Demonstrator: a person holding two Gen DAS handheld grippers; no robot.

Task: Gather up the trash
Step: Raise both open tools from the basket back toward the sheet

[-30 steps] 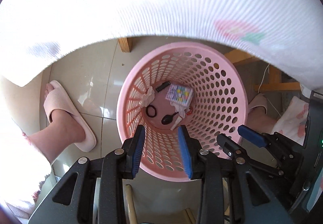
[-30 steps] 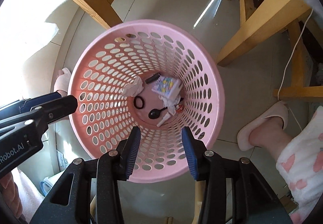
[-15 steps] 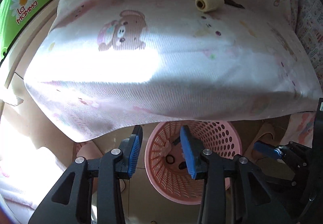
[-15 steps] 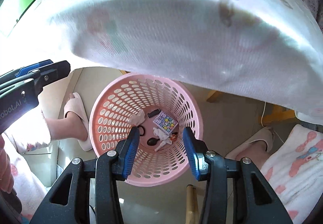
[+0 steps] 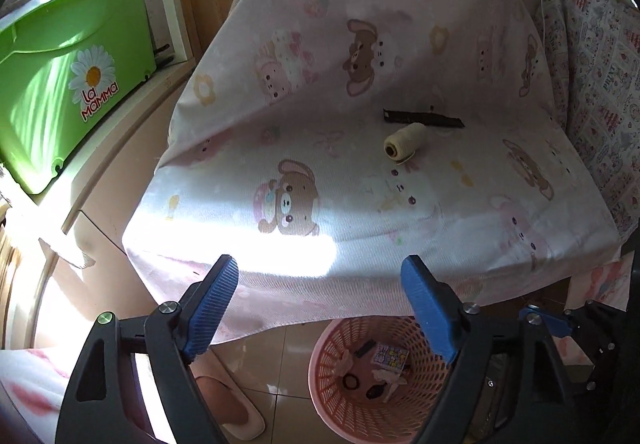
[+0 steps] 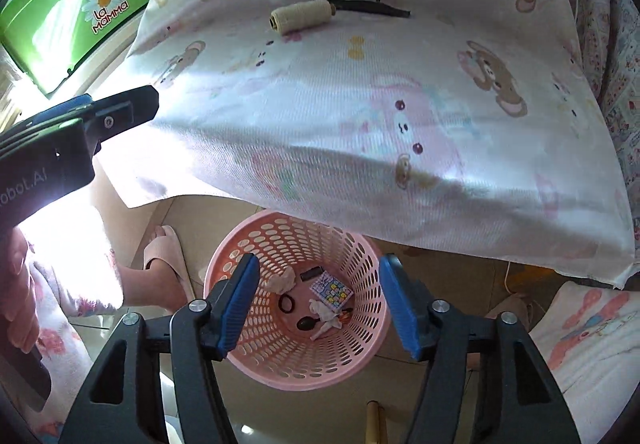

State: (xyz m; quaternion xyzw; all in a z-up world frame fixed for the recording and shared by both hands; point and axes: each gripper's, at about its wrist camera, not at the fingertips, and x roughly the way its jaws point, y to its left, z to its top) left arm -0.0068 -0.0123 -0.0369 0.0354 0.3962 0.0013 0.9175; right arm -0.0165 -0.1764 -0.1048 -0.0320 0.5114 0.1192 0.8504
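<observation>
A cream thread spool (image 5: pixel 404 140) and a dark strip (image 5: pixel 424 119) lie on the table's bear-print cloth (image 5: pixel 320 172); both show in the right wrist view too, the spool (image 6: pixel 301 17) and the strip (image 6: pixel 372 7). A pink perforated basket (image 6: pixel 256 328) stands on the floor below the table edge and holds several small scraps, also in the left wrist view (image 5: pixel 332 396). My left gripper (image 5: pixel 322 308) is open and empty over the cloth's near edge. My right gripper (image 6: pixel 320 304) is open and empty above the basket.
A green "la Mamma" bin (image 5: pixel 60 56) stands on a ledge at the left. A patterned pillow (image 5: pixel 596 84) lies at the right. The person's slippered feet (image 6: pixel 168 264) stand beside the basket. The left gripper's body (image 6: pixel 68 140) shows at the left of the right wrist view.
Both grippers rose from over the basket up to table height, and their jaws opened wider. The table top with the spool and strip came into view.
</observation>
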